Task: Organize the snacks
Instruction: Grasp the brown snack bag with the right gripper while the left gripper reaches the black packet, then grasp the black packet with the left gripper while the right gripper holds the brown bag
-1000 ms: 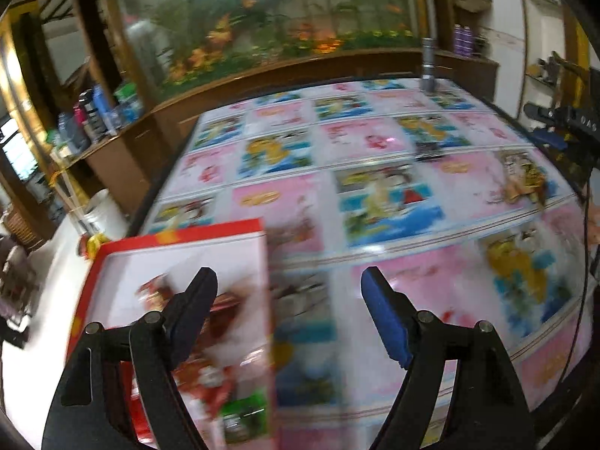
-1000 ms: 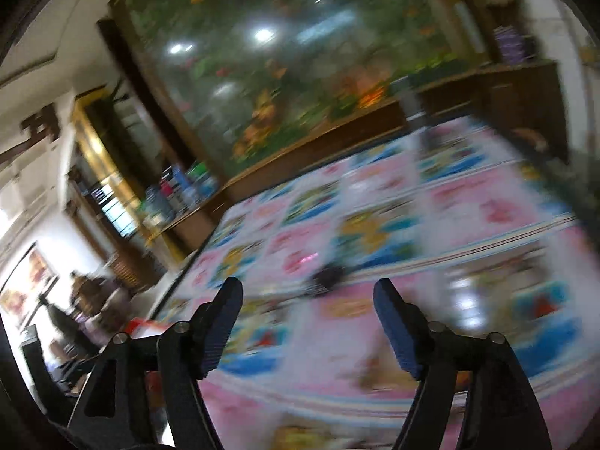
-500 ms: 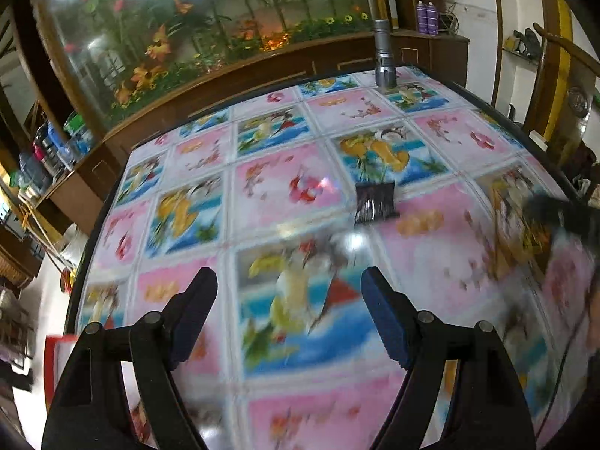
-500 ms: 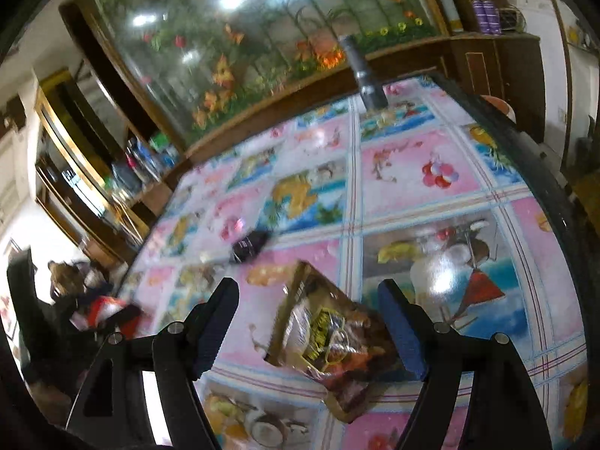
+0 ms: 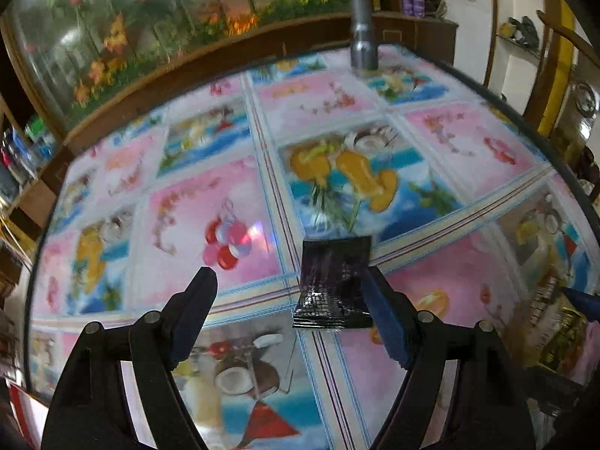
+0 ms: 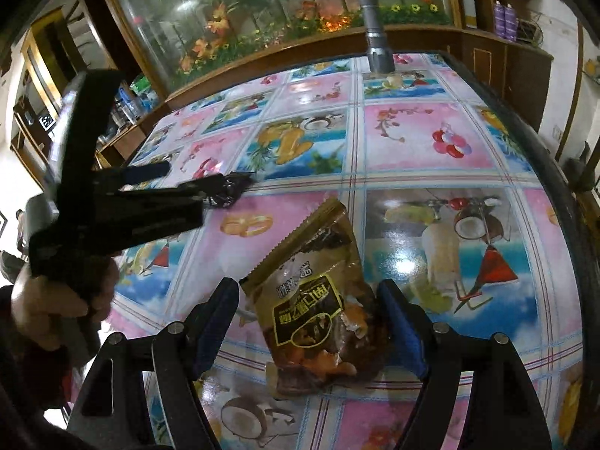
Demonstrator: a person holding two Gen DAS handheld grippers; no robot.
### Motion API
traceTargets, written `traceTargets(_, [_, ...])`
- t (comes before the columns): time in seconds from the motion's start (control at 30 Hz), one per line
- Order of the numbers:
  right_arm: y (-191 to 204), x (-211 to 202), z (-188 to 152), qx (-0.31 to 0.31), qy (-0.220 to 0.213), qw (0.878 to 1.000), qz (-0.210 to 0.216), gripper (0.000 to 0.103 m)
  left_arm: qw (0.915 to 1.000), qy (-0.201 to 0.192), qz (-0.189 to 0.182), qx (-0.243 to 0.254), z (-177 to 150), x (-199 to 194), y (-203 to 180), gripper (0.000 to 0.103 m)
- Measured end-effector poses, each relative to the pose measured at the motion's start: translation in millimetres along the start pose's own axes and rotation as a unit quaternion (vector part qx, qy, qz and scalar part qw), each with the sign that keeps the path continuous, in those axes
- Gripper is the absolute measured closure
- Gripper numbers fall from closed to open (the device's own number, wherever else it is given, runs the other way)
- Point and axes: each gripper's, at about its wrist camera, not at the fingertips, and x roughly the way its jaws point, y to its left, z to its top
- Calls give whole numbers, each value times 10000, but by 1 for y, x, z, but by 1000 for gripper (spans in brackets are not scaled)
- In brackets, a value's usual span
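Since the earlier frames the red tray has left the left view — the left gripper point(image 5: 290, 292) now sits over the small black packet point(image 5: 332, 281) on the table point(image 5: 468, 142), fingers spread, nothing gripped. Right gripper point(image 6: 309, 313) tilts downward, released, straddling the brown snack bag point(image 6: 318, 300).
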Motion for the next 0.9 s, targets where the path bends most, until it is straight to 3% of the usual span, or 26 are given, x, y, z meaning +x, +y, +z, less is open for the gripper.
traceTargets(0.4, [3, 9, 0, -94, 99, 9997, -214, 27, 9991, -216, -340, -95, -1, 9, -3, 24])
traceTargets(0.53, [9, 10, -2, -257, 64, 9992, -285, 36, 9971, -270, -696, -151, -1, 7, -3, 62])
traceTargets(0.57, [10, 10, -3, -294, 58, 9992, -277, 45, 9970, -280, -714, -123, -1, 6, -4, 67])
traceTargets(0.73, [14, 10, -5, -423, 21, 9984, -368, 53, 9969, -329, -704, 72, -8, -3, -8, 77])
traceTargets(0.9, [13, 10, -4, -351, 8, 9992, -202, 57, 9954, -254, -894, -227, -32, -18, 9, 78])
